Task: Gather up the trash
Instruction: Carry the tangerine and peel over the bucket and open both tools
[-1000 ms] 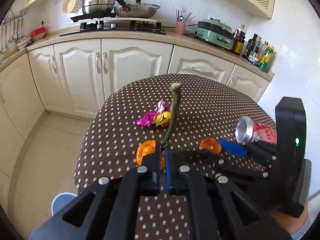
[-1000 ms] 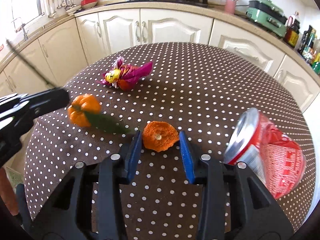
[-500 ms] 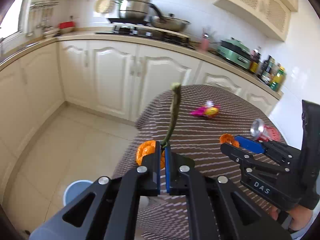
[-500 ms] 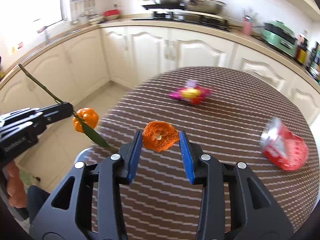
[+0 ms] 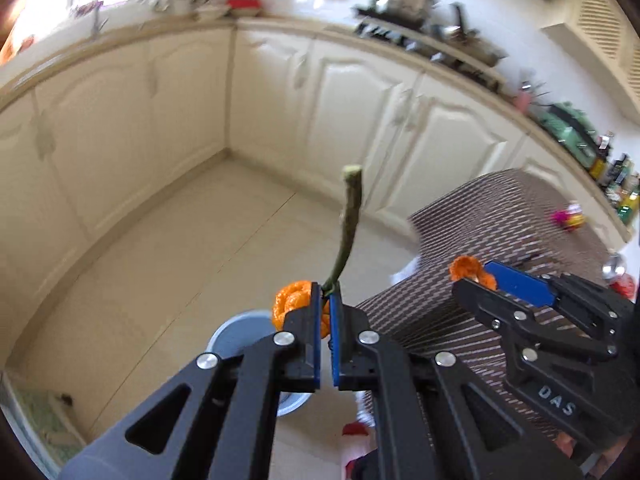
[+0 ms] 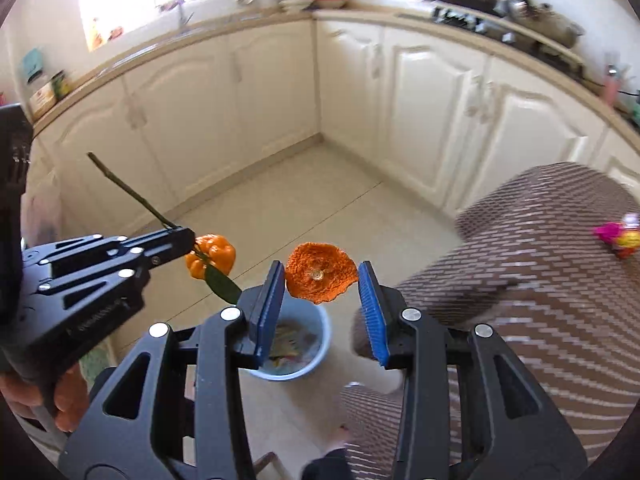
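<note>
My left gripper (image 5: 325,308) is shut on the green stem (image 5: 349,232) of an orange peel piece (image 5: 290,304); it also shows in the right wrist view (image 6: 188,240) with the peel (image 6: 212,254) and a leaf hanging. My right gripper (image 6: 320,280) is shut on a round orange peel (image 6: 320,272) and shows in the left wrist view (image 5: 476,276). Both hang over the floor above a light blue trash bin (image 6: 320,332), which also shows in the left wrist view (image 5: 236,332) and holds some trash.
The round table with a brown dotted cloth (image 6: 540,280) is to the right. On it lie a pink and yellow wrapper (image 6: 618,236) and a red can (image 5: 618,276). Cream kitchen cabinets (image 6: 432,112) line the far side of the tiled floor.
Both grippers have swung left off the table with their peels, from over the tabletop to over the floor and the blue bin.
</note>
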